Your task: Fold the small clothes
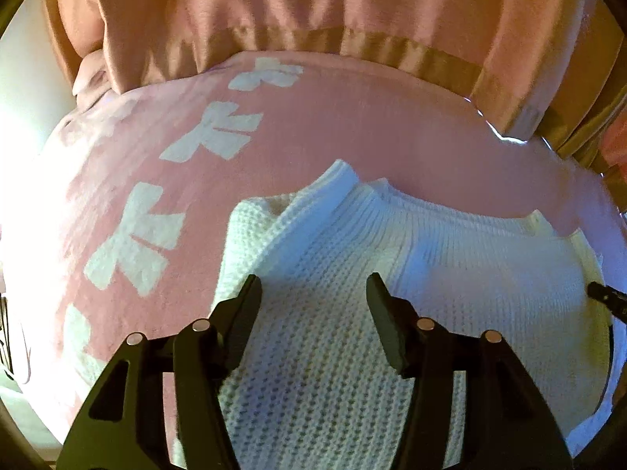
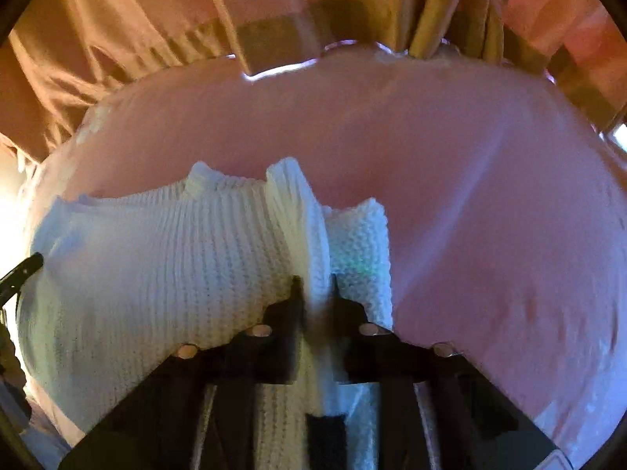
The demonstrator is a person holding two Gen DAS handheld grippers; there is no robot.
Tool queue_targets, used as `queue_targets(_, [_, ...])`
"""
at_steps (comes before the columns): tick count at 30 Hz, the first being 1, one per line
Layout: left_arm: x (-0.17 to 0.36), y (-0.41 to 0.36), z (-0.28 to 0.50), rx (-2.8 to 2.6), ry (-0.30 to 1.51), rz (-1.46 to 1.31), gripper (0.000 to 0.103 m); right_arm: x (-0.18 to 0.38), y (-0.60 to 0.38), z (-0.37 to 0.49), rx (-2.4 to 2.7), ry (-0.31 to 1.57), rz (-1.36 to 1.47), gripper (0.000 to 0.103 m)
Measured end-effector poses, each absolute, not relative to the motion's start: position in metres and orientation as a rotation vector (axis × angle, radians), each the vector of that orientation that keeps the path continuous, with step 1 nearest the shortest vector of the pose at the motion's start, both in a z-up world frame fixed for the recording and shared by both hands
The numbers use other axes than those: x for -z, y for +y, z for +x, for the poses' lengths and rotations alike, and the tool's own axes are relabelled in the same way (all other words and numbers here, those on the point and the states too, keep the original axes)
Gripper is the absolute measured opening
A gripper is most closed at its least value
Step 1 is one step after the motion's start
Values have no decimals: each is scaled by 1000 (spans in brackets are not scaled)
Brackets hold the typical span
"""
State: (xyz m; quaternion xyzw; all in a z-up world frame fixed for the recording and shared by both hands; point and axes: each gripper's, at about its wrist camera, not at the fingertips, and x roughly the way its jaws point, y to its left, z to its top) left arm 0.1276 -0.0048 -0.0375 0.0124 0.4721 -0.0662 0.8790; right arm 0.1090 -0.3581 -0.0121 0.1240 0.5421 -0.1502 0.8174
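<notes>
right fingers: we have the right gripper point(image 2: 313, 286) pinching a raised ridge of the white sweater point(image 2: 164, 258); the knit stands up between the pads and trails over the tool.
left fingers: the left gripper point(image 1: 313, 286) is spread, poised over the sweater with nothing between its pads; whether the tips touch the knit we cannot tell.
sweater: it lies on the pink blanket point(image 1: 352, 125), ribbed hem toward the far edge, one flap already doubled over on its left side.
step: we judge this a fold of the right side across the body.
how to do it well: we keep the pinch firm, lift only enough to clear the layers beneath, carry the edge straight across, and use the left tips to pin the body so it does not drag.
risk: loose knit may stretch or slip from the pads.
edges: the blanket's far edge meets hanging peach cloth point(image 2: 117, 39), near the hem.
room: bare blanket lies wide to the sweater's right, and a strip with white bows point(image 1: 133, 239) to its left.
</notes>
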Motion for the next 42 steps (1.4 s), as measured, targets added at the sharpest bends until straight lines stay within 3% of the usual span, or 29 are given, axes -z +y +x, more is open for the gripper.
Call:
queue_targets(6, [45,-22,132,141,1007,46,55,27,-372,111,344,1164,293,9])
queue_targets(10, [43,-26,131,143,998,68,55,-2,-359,108,357,1106,229,17])
queue_targets(13, [24,-15,125,176,956,22,55,-29,-334,95,321,1037,147,17])
queue_targets(16, [4,3,117,190,914,4,61,-36,-303,88,208,1028,169,17])
queue_targets(26, [8,39,106,156,952,-4,62,-4,-193,123,-65,1159,93,11])
queue_targets(42, [27,62,103,162,1028,-35,65,37,-180,159,-10,1238,79,11])
